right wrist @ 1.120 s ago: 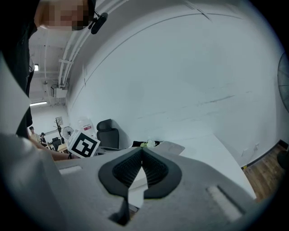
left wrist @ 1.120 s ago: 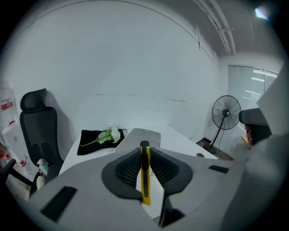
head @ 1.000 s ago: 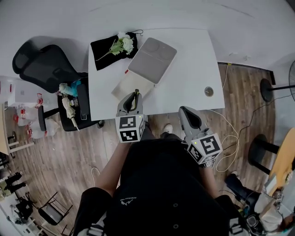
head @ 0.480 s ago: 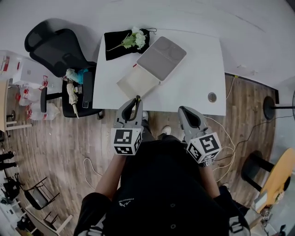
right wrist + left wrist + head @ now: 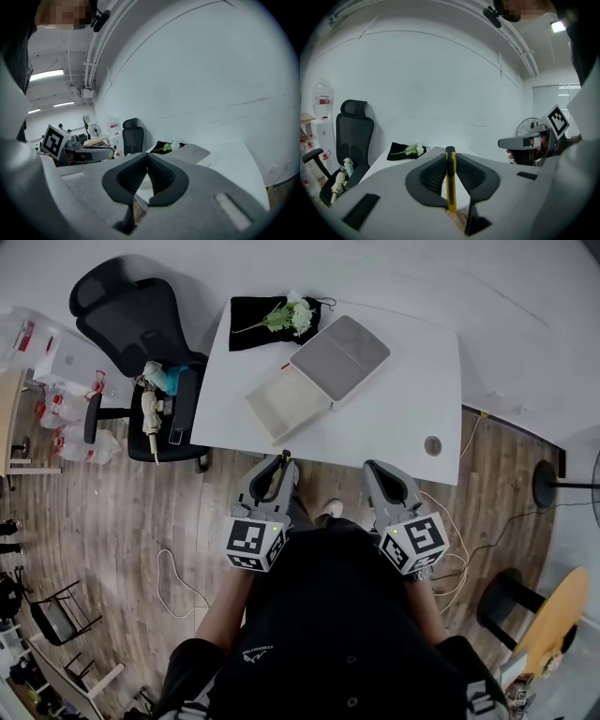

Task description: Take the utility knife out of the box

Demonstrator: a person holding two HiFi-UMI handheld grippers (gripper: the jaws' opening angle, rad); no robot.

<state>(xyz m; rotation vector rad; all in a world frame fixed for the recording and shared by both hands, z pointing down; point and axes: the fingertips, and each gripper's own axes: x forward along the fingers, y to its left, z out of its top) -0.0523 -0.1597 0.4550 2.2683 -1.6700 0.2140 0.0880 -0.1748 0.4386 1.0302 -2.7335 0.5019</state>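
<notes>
Tip toward the white table's (image 5: 398, 418) near edge, the slim yellow-and-black utility knife (image 5: 450, 185) runs lengthwise along our left claw (image 5: 450, 160), which grips it off the table, above the wooden floor (image 5: 187, 512). Our right claw (image 5: 147, 161) is clenched on nothing. We see the open beige box (image 5: 281, 401) by that edge, with bare tabletop to its right.

The yellow and black utility knife (image 5: 450, 183) is covered on both sides by the dark ribbed pads (image 5: 433, 176) of the grey left gripper (image 5: 450, 157); its lower end goes behind the gripper body. In the head view only its thin tip shows. The things on the black office chair (image 5: 127, 306) are too small to name.
</notes>
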